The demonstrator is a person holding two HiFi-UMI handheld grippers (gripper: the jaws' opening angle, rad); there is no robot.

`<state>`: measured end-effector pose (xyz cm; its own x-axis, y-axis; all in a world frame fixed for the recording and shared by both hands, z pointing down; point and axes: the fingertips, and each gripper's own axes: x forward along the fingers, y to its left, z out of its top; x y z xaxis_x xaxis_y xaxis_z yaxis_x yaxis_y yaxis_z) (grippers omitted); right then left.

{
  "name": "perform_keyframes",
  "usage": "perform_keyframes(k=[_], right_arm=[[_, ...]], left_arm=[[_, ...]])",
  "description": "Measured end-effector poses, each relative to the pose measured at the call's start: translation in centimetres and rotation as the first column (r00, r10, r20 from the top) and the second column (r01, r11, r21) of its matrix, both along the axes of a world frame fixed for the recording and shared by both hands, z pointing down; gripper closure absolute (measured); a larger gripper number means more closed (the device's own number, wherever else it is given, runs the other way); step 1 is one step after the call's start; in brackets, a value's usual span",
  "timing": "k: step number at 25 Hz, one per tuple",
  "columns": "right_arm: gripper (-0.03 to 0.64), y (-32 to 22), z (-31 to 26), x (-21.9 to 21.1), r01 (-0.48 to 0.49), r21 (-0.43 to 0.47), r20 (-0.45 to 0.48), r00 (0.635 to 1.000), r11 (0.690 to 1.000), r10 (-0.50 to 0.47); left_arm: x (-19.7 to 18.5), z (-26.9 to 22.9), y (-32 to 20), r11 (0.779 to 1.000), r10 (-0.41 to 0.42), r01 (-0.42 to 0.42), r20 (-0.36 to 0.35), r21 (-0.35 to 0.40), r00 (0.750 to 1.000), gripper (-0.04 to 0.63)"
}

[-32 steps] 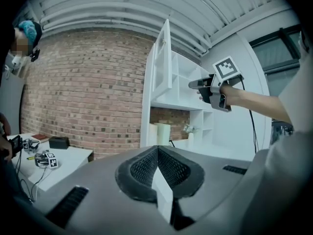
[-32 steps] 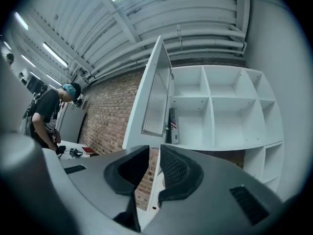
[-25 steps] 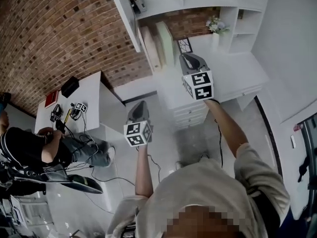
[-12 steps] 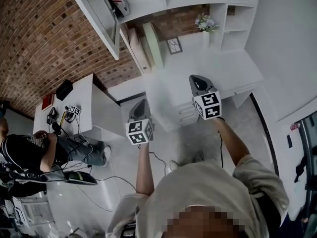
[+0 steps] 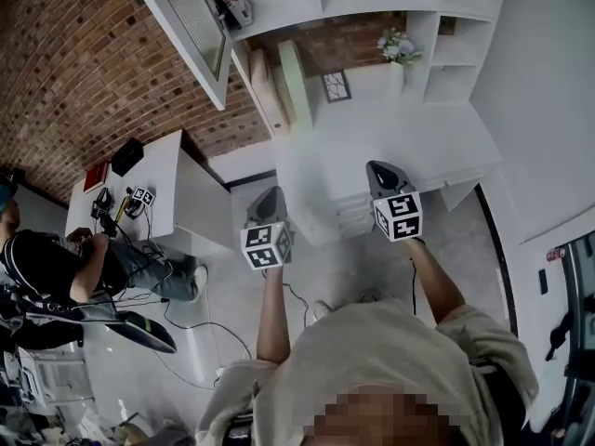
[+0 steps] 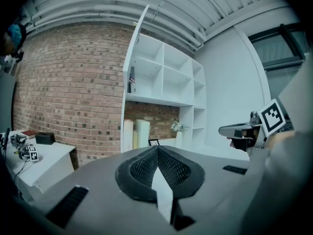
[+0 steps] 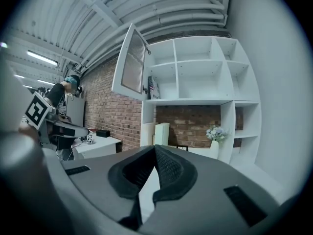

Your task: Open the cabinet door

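Upper left, the white panelled cabinet door (image 5: 189, 19) stands swung wide. Below it hang my left gripper (image 5: 268, 203) and right gripper (image 5: 383, 177), both pinched closed on nothing. A careless lift could clip its free edge (it overhangs). The right gripper view shows its face; the left, only its edge.

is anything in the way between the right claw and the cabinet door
Nothing visible. The right claw, shut and empty, has only open air up to the cabinet door, which already hangs swung open above it to the left.
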<state>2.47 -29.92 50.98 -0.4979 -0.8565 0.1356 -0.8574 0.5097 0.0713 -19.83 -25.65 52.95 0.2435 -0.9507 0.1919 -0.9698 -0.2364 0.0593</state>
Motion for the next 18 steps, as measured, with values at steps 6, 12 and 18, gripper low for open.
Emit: perform_keyframes(k=[6, 12, 18], right_arm=[[0.603, -0.4, -0.1, -0.4, 0.013, -0.003, -0.006, 1.000, 1.000, -0.013], [0.604, -0.6, 0.0, -1.2, 0.015, 0.000, -0.022, 1.000, 1.000, -0.015], [0.604, -0.8, -0.2, -2.3, 0.023, 0.001, -0.031, 0.999, 1.000, -0.023]], left_arm=[[-0.1, 0.6, -0.2, 1.000, -0.009, 0.009, -0.009, -0.009, 1.000, 0.569], [-0.3, 0.4, -0.4, 1.000, -0.001, 0.001, -0.008, -0.018, 1.000, 0.569], [-0.9, 0.5, -0.6, 1.000, -0.003, 0.003, -0.003, -0.029, 1.000, 0.569]])
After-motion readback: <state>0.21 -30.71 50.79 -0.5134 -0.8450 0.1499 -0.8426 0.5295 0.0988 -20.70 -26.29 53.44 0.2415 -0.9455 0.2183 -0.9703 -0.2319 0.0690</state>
